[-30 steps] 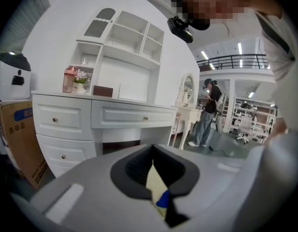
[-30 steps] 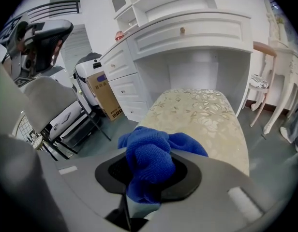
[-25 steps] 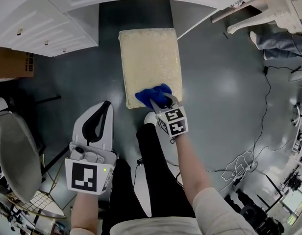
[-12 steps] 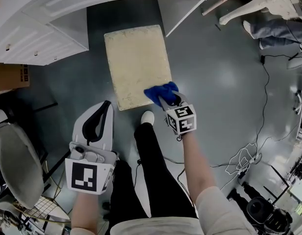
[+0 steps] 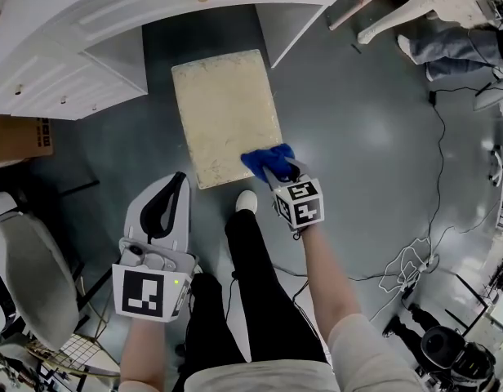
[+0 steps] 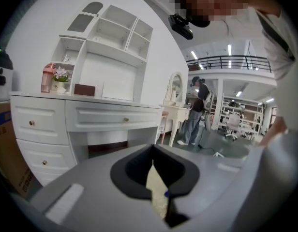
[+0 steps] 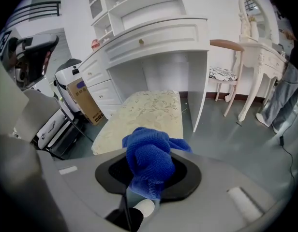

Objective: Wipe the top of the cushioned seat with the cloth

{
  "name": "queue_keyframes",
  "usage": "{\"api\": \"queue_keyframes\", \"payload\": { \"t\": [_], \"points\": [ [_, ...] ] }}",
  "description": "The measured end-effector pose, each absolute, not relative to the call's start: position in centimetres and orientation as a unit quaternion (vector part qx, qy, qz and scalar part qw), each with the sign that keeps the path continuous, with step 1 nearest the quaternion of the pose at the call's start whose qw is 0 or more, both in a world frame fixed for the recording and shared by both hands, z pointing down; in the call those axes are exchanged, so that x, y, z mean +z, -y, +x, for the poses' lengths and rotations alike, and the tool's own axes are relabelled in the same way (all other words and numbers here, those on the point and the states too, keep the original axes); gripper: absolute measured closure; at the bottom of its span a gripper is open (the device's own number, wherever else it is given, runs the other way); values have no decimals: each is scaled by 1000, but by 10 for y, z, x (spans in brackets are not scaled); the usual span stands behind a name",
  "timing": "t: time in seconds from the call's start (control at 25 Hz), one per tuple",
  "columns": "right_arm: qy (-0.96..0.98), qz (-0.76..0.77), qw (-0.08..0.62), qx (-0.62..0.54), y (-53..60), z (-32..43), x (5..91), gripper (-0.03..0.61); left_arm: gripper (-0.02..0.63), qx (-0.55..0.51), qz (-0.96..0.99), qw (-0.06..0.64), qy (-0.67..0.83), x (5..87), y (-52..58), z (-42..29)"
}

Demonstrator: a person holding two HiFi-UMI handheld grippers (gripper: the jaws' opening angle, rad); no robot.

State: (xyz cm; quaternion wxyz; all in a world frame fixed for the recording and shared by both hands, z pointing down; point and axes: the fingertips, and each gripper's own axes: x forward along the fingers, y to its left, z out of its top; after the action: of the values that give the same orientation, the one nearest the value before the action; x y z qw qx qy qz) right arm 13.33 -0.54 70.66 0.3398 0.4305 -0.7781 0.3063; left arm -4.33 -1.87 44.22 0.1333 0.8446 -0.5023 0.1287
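Note:
The cushioned seat [image 5: 223, 113] is a cream rectangle with a faint leaf pattern, standing on the grey floor in front of a white dressing table. A blue cloth [image 5: 266, 160] lies bunched on its near right corner and hangs slightly over the edge. My right gripper [image 5: 278, 172] is shut on that cloth. In the right gripper view the cloth [image 7: 148, 161] fills the jaws, with the seat [image 7: 146, 112] just beyond. My left gripper [image 5: 159, 209] hangs low at the left, away from the seat, shut and holding nothing.
The white dressing table [image 5: 96, 31] with drawers spans the top. A cardboard box [image 5: 19, 137] and a grey chair [image 5: 27, 260] stand at the left. White chair legs [image 5: 402, 11], another person's legs [image 5: 456, 47] and a floor cable [image 5: 435, 194] are at the right.
The right gripper has dragged the cloth rightward along the seat's near edge to its right corner. The left gripper has stayed put.

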Motion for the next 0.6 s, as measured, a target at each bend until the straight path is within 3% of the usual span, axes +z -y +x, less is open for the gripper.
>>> {"api": "queue_keyframes", "payload": {
  "t": [0.6],
  "points": [
    [812,456,255,259,-5,102,522,456,614,106,851,114,502,349,10,-57]
  ]
}}
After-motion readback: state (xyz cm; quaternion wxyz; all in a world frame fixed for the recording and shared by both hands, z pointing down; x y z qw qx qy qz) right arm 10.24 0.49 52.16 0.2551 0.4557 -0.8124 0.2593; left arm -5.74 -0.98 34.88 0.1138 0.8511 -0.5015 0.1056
